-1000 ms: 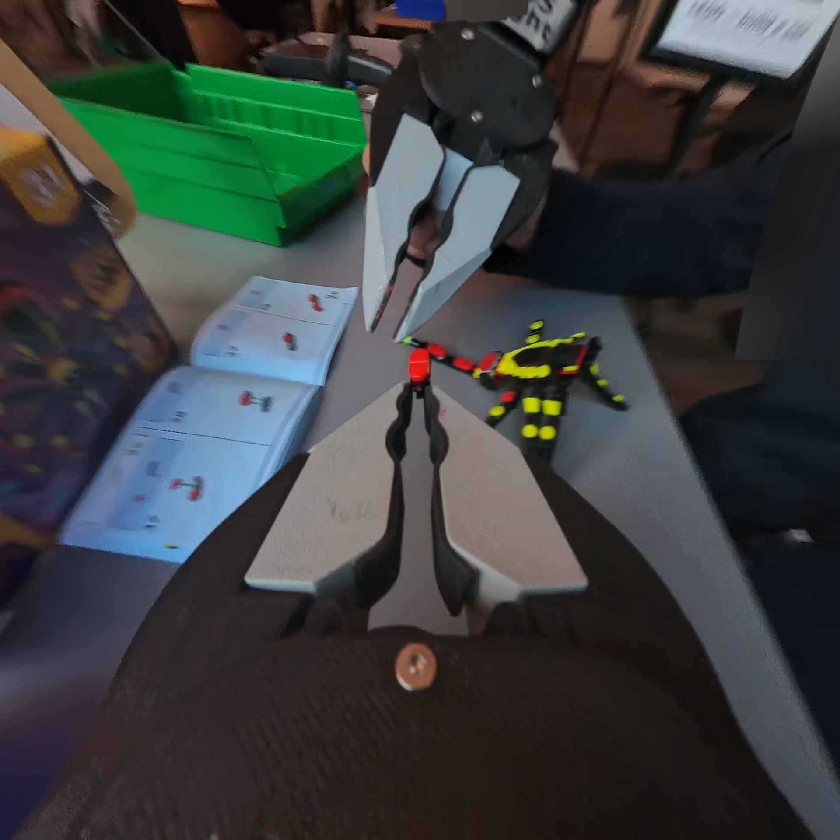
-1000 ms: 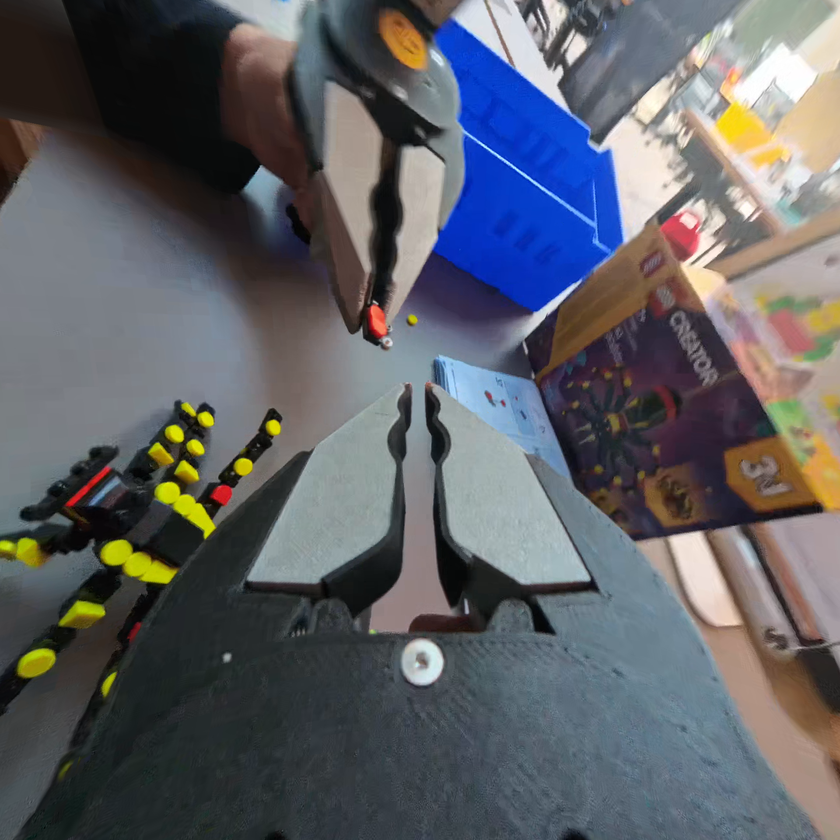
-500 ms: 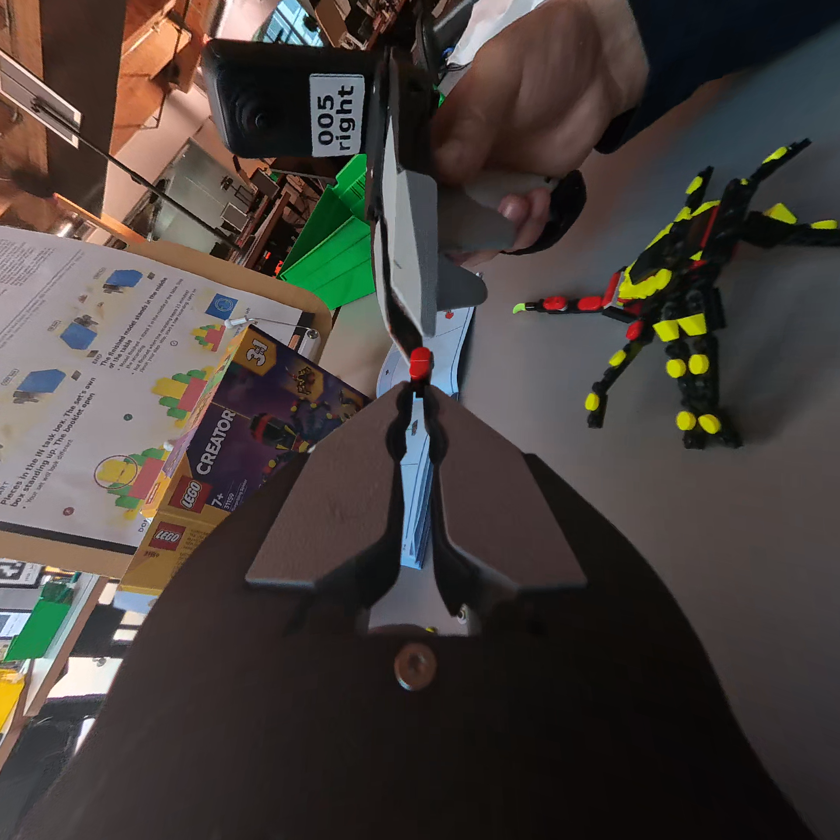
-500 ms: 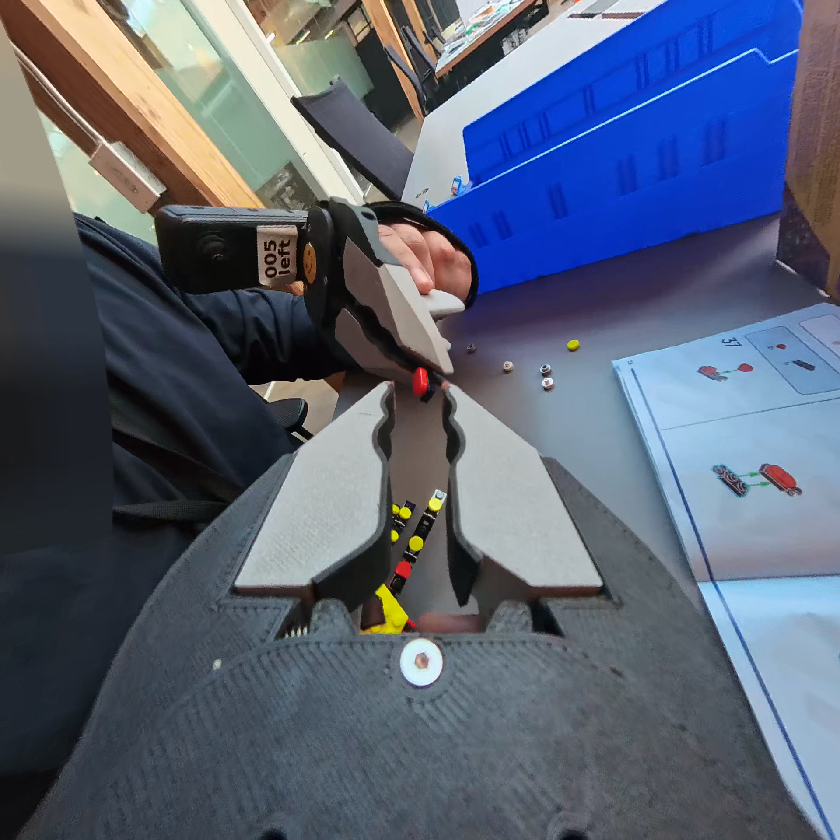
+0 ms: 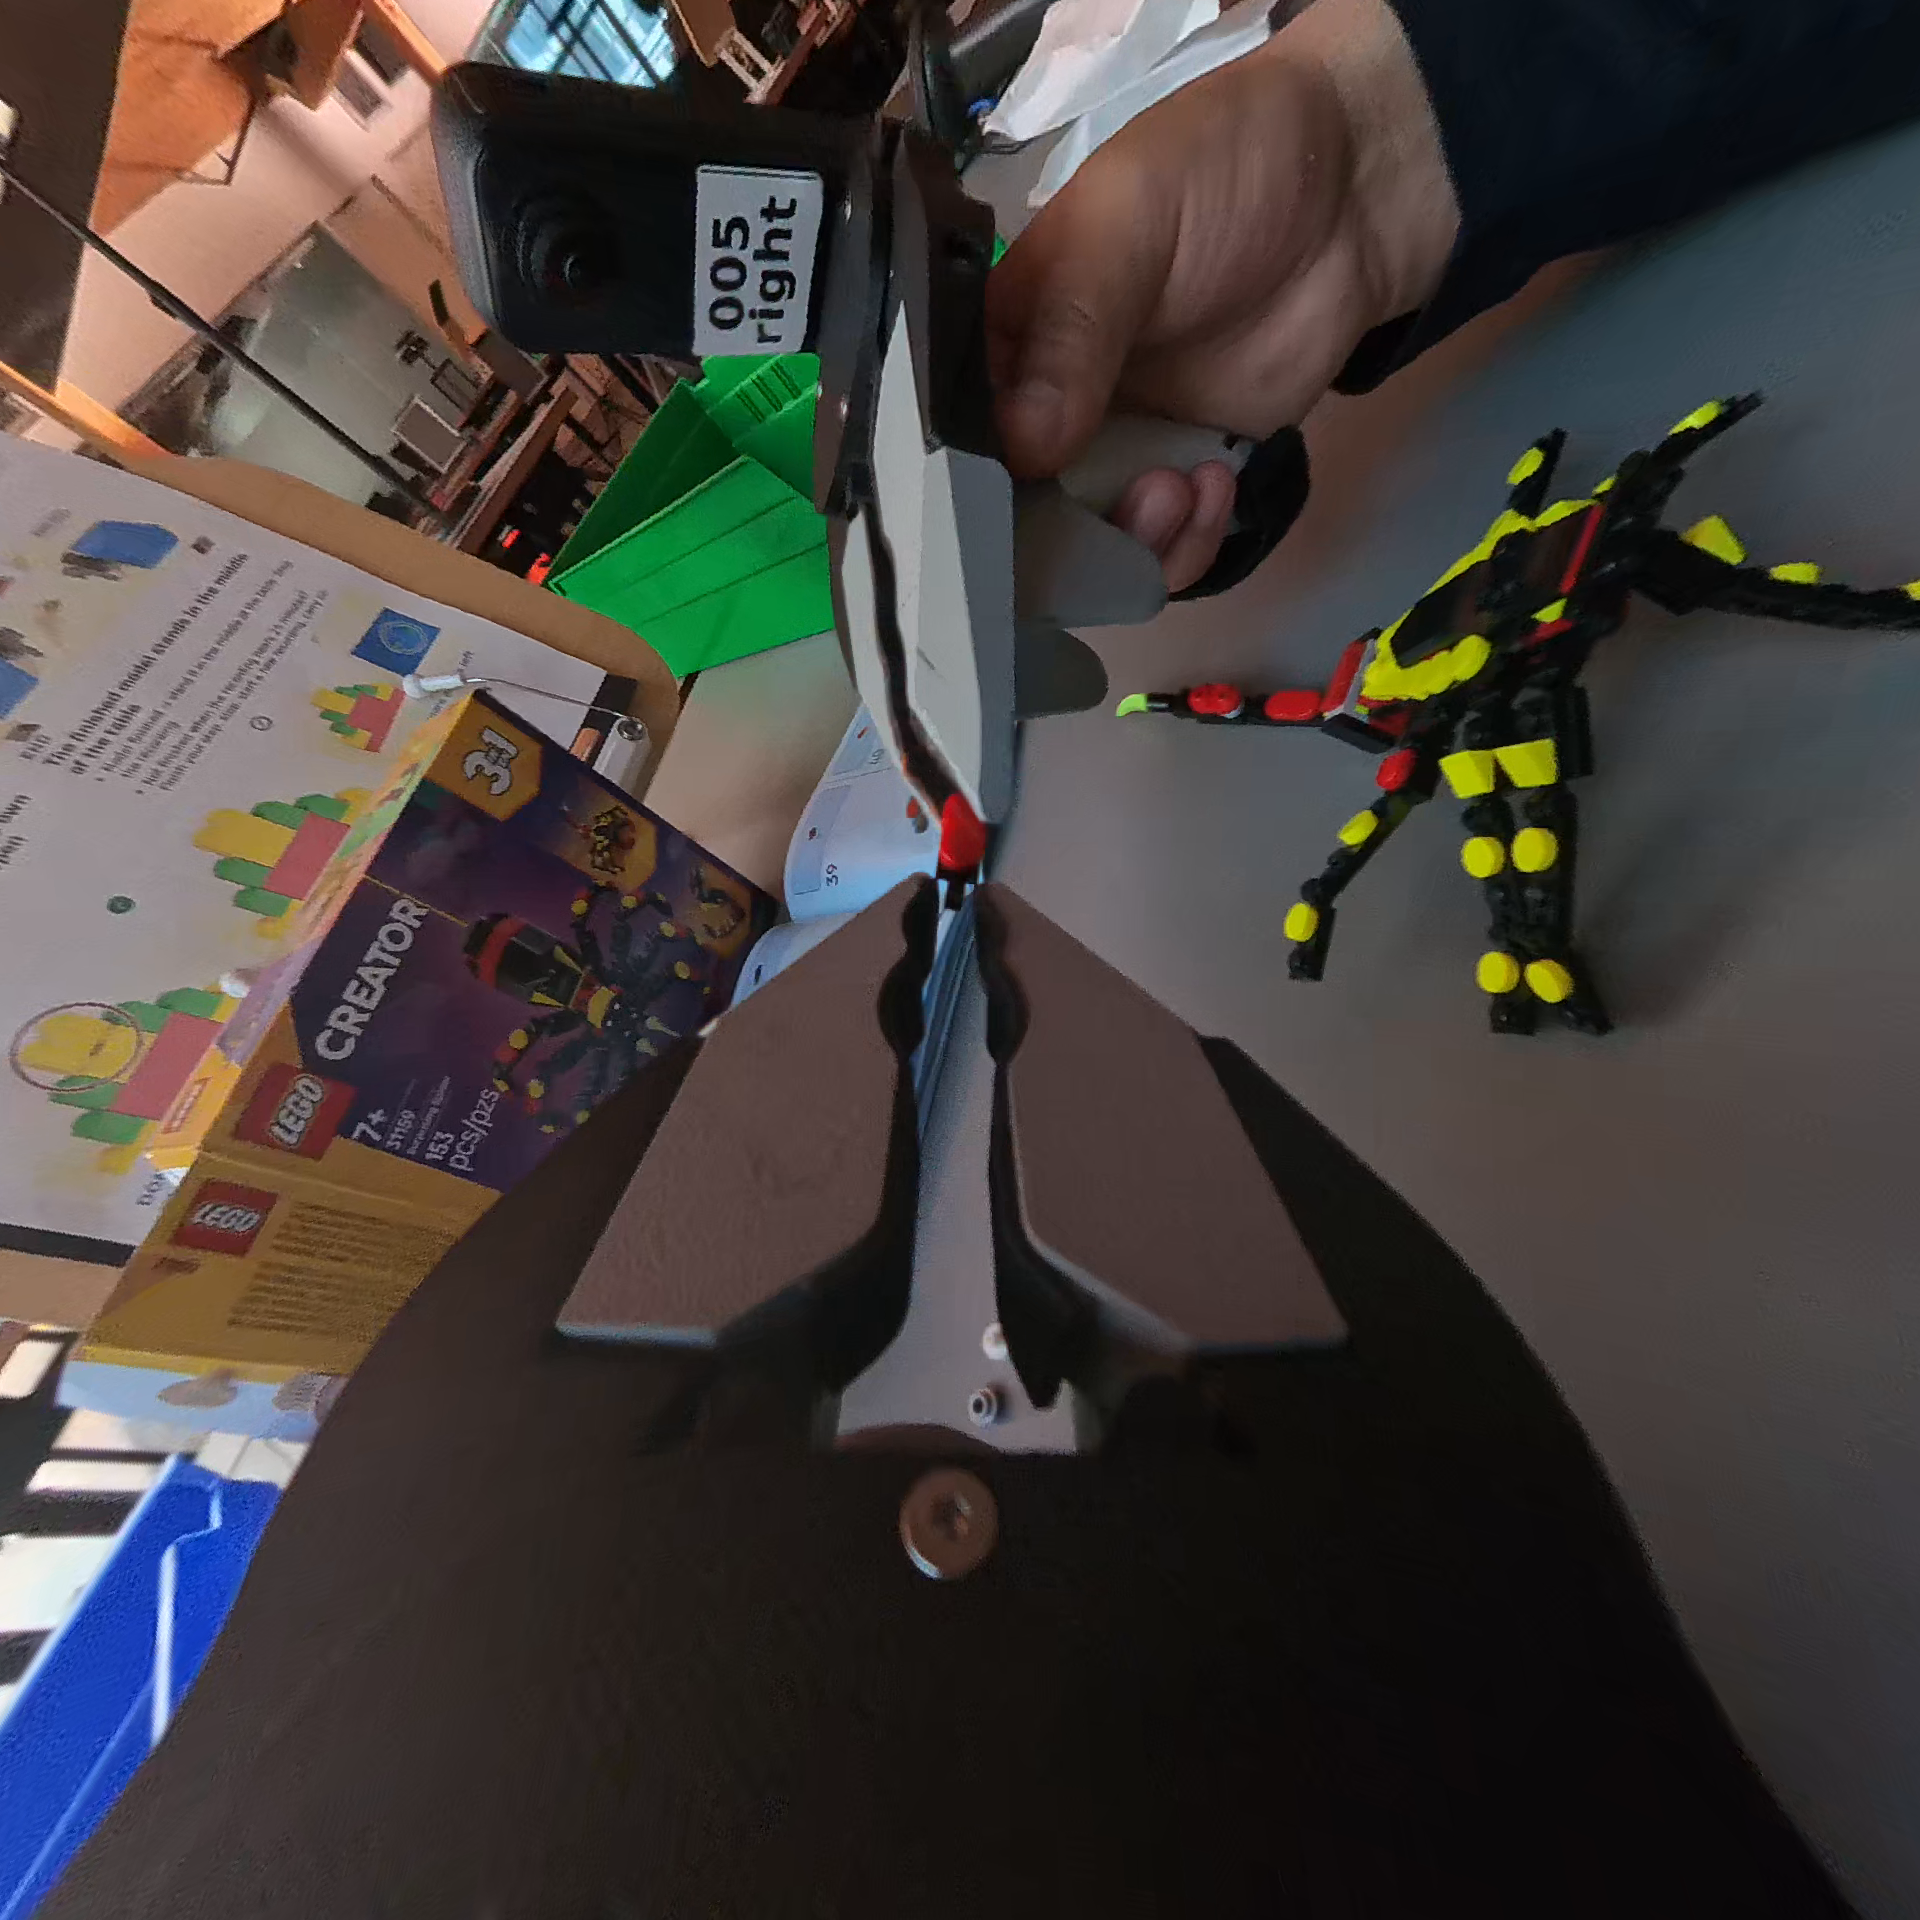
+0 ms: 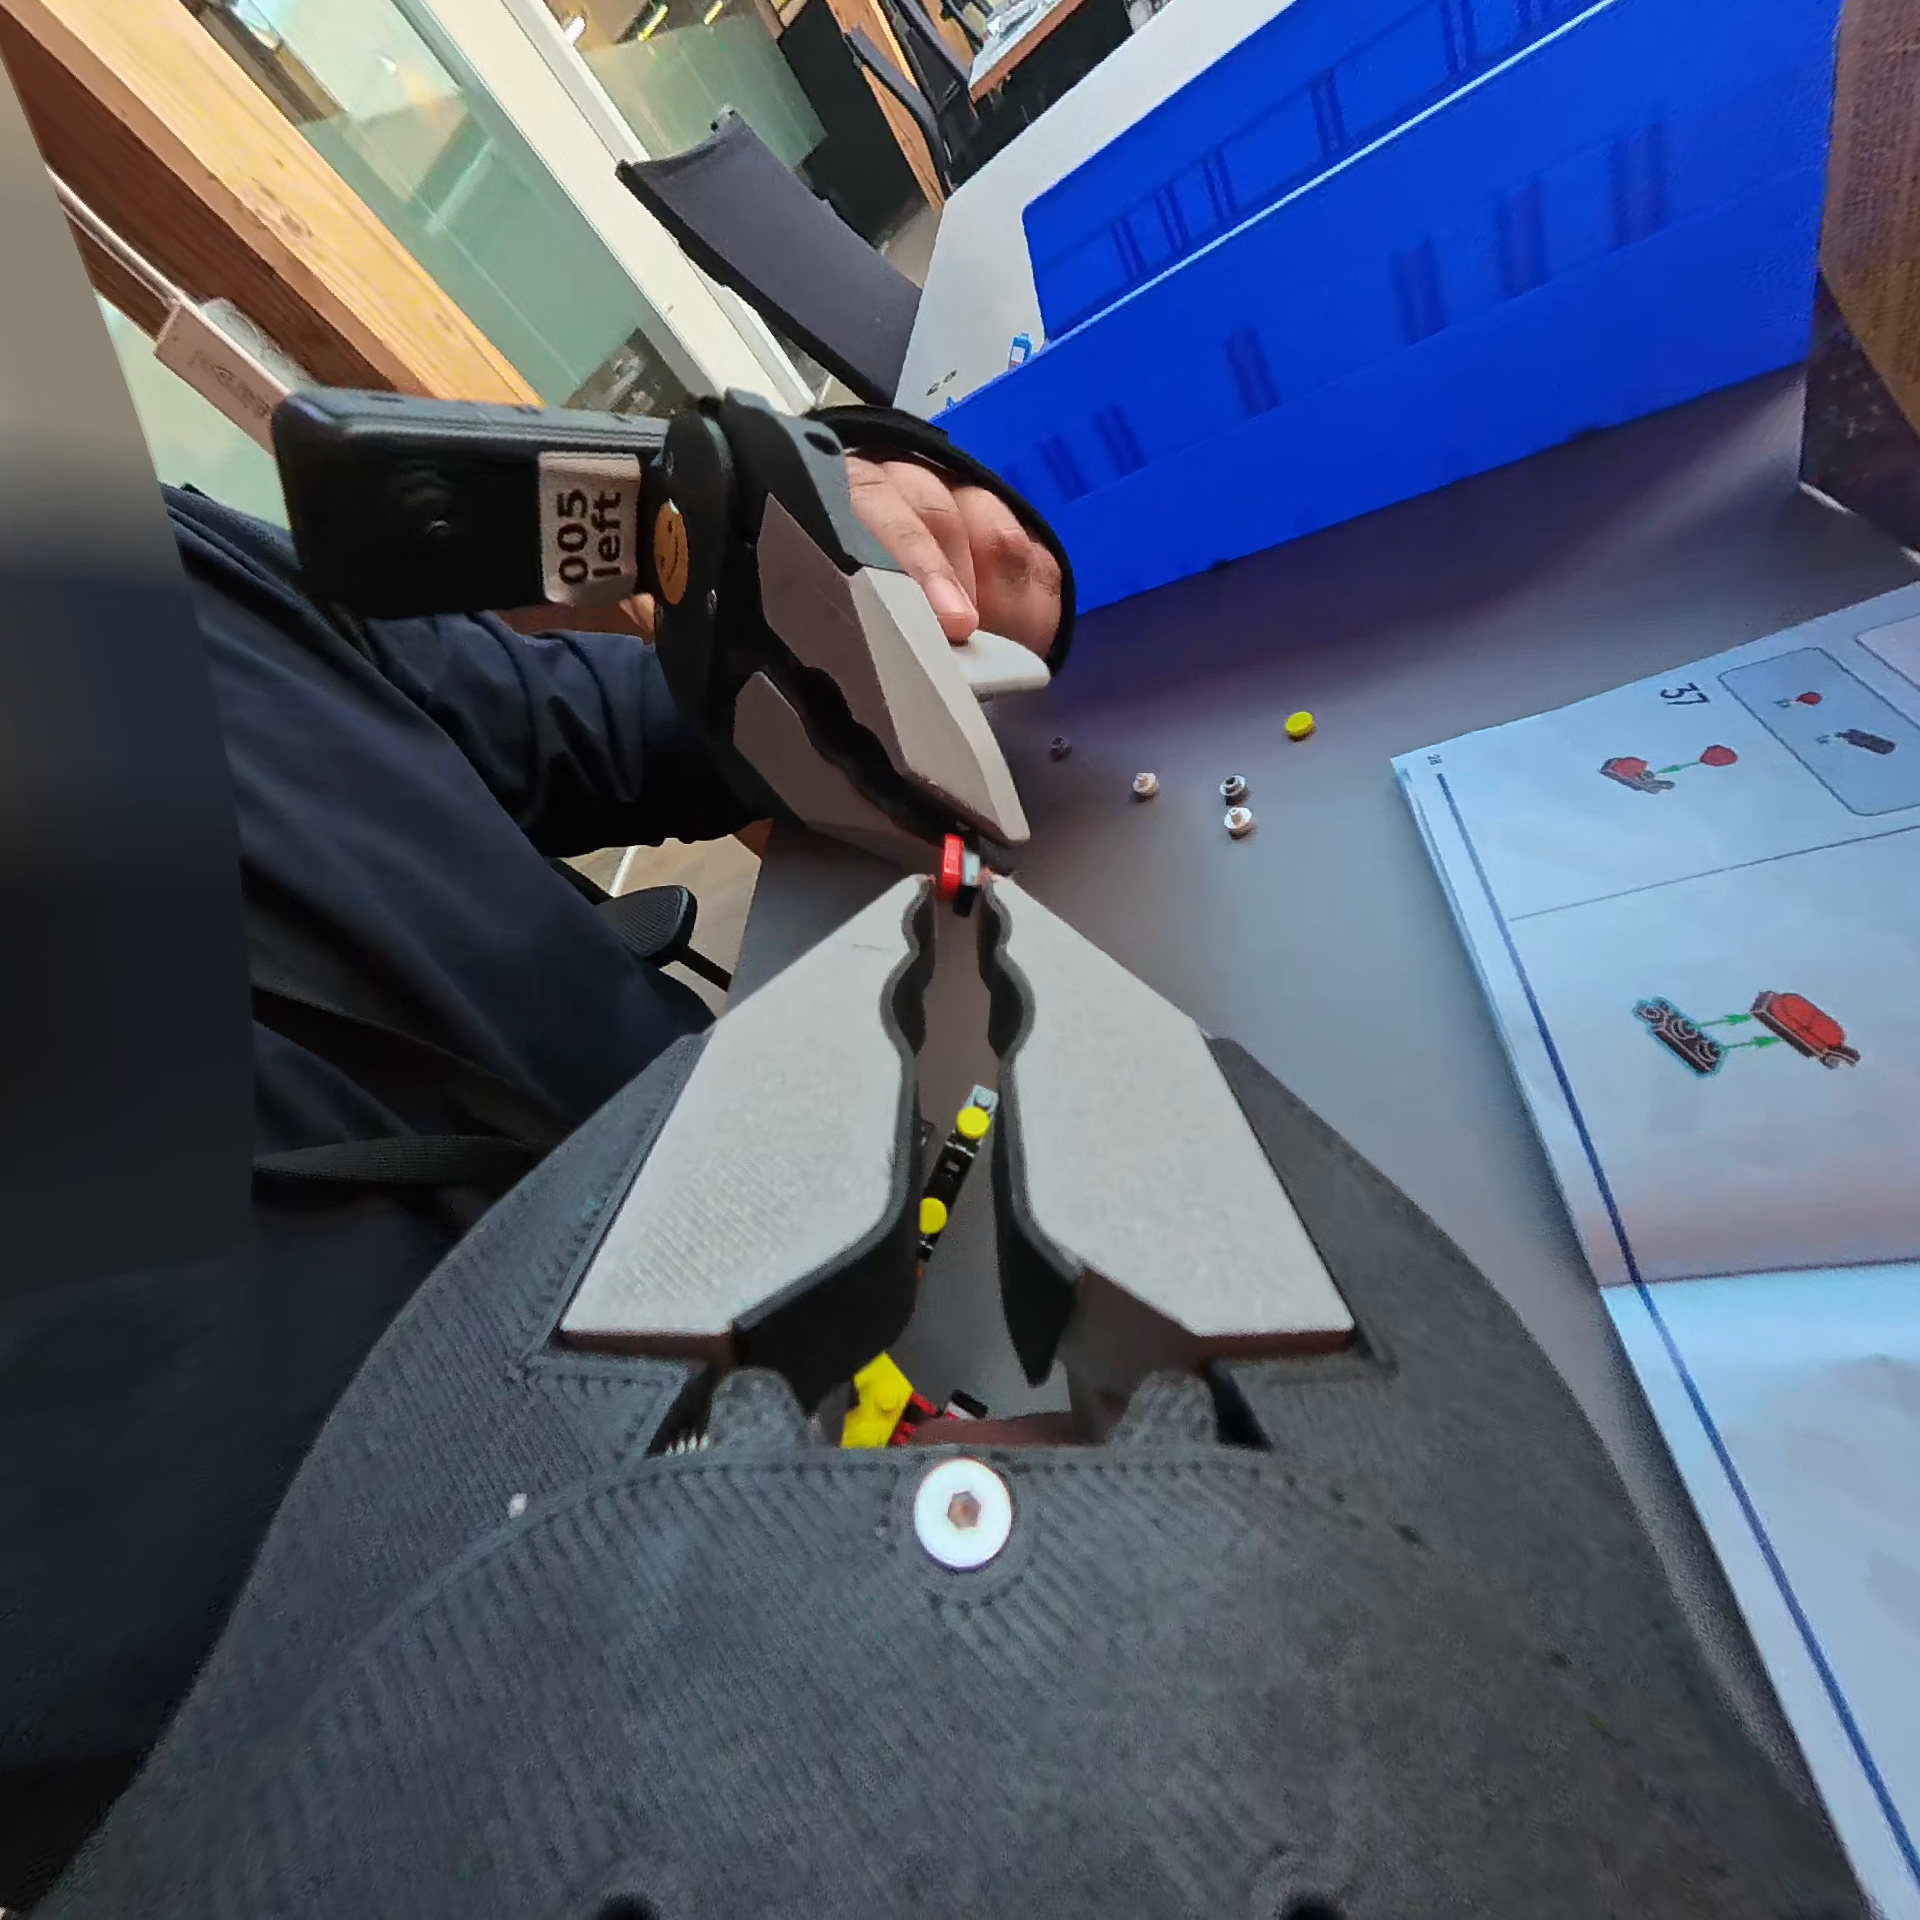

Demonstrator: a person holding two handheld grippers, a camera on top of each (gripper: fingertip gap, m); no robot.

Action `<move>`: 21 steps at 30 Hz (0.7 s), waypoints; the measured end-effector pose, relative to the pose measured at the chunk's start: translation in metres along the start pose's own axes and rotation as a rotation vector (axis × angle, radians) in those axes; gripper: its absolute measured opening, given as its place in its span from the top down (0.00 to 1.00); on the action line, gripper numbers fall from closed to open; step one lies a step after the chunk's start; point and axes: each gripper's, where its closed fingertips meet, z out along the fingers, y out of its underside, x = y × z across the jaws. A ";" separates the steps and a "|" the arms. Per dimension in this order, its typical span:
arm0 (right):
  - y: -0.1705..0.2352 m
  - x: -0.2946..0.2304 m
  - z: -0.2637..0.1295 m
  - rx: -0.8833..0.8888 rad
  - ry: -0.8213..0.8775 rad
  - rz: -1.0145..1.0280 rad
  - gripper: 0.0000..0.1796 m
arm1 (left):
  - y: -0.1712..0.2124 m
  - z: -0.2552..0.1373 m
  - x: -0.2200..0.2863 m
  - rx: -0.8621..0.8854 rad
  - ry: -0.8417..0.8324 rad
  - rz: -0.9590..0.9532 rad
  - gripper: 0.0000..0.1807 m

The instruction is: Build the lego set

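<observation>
A small red piece on a black stub is held in the air between both grippers; it also shows in the right wrist view. My left gripper is shut on its black lower end. My right gripper comes from the opposite side and is shut on its red end. The two gripper tips almost touch. The black, yellow and red spider-like model stands on the grey table to the right, apart from both grippers. One of its legs shows below, through the gap between the right fingers.
The open instruction booklet lies on the table. Several tiny loose pieces and a yellow round tile lie beside it. The set's box, a green bin and a blue bin stand around the table's far edges. The grippers are tip to tip, or close to it.
Both grippers swung round and came together. The right gripper opened half a second ago, moved onto the red piece held by the left gripper, and its jaws have narrowed around it.
</observation>
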 end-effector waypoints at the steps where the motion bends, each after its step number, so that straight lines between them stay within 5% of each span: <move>1: 0.000 0.000 0.000 0.000 -0.005 0.006 0.98 | -0.001 -0.001 0.000 0.011 0.013 -0.021 0.97; 21: 0.006 -0.004 0.004 -0.020 -0.061 0.067 0.98 | -0.009 -0.004 0.009 0.065 0.053 0.001 0.96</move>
